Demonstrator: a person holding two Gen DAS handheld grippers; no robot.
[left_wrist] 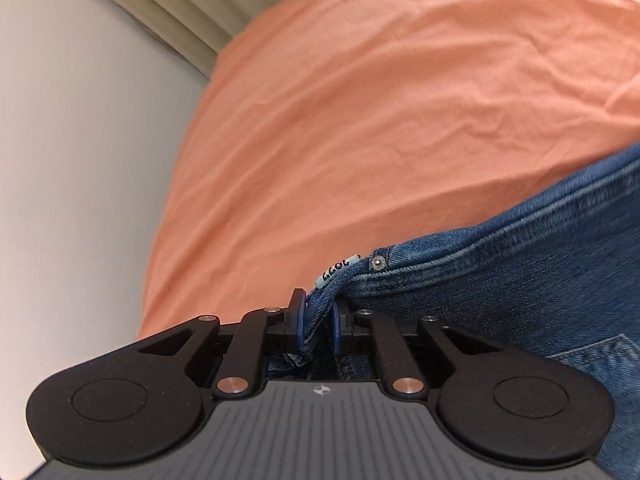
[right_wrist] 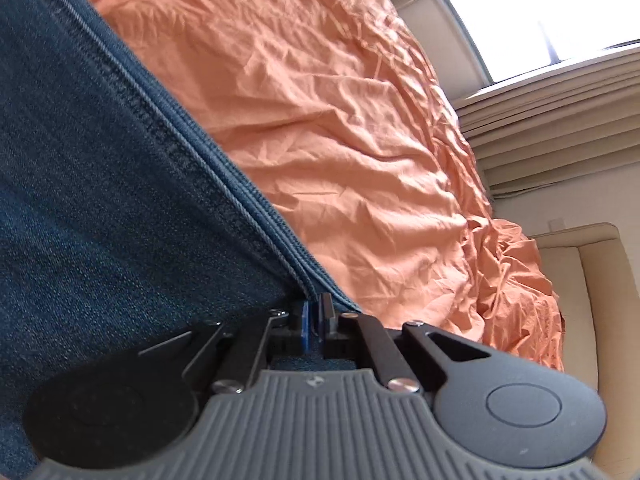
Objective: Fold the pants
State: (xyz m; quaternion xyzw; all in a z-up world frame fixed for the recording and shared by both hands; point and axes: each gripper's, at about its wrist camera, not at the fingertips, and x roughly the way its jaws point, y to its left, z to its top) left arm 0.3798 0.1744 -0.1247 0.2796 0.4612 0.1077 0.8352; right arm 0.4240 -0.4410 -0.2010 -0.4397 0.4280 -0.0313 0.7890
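Note:
Blue denim pants (left_wrist: 520, 280) lie on an orange bed sheet (left_wrist: 360, 120). In the left wrist view my left gripper (left_wrist: 319, 322) is shut on a bunched corner of the pants, by a rivet and a small white size tag (left_wrist: 337, 275). The denim spreads away to the right. In the right wrist view the pants (right_wrist: 100, 200) fill the left side, with a stitched edge running diagonally down to my right gripper (right_wrist: 317, 322). That gripper is shut on the denim edge. The rest of the pants is out of view.
The wrinkled orange sheet (right_wrist: 340, 140) covers the bed beyond both grippers. A pale wall (left_wrist: 80, 160) and beige pleated curtains (left_wrist: 168, 4) lie left of the bed. A bright window (right_wrist: 552, 12), curtains and a cream upholstered piece (right_wrist: 580, 280) stand at the right.

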